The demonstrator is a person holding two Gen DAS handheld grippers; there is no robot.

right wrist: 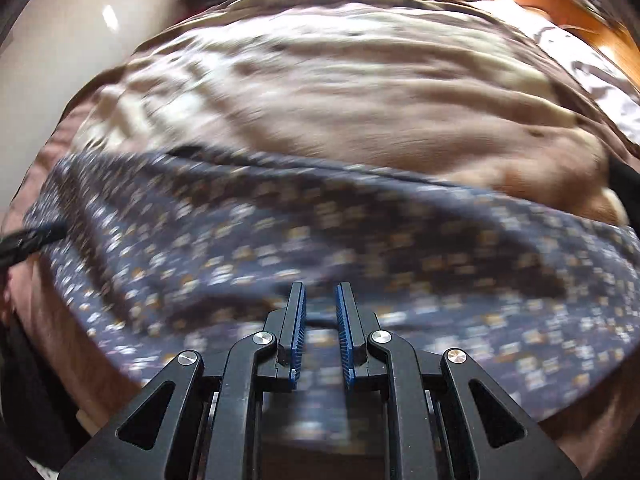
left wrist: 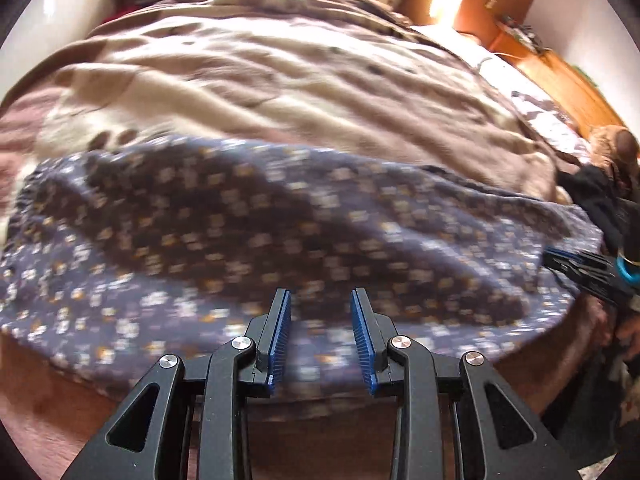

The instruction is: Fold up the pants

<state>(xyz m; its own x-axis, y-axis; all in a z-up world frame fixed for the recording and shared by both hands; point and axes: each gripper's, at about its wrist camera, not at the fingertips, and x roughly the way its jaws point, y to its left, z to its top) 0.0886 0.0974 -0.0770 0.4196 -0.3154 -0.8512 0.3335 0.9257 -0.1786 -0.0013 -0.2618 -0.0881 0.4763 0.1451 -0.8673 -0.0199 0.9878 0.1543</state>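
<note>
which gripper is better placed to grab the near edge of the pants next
Right, marginally. The right gripper has its narrow gap lined up over the near hem of the pants. The left gripper is open wider, equally close. Motion blur makes this uncertain.

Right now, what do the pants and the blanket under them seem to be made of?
Pants: thin woven or knit cloth, matte, with a small printed pattern; it drapes in soft folds. Blanket: probably plush fleece, since its brown and cream surface looks fuzzy with rounded wrinkles. Blur leaves both uncertain.
</note>
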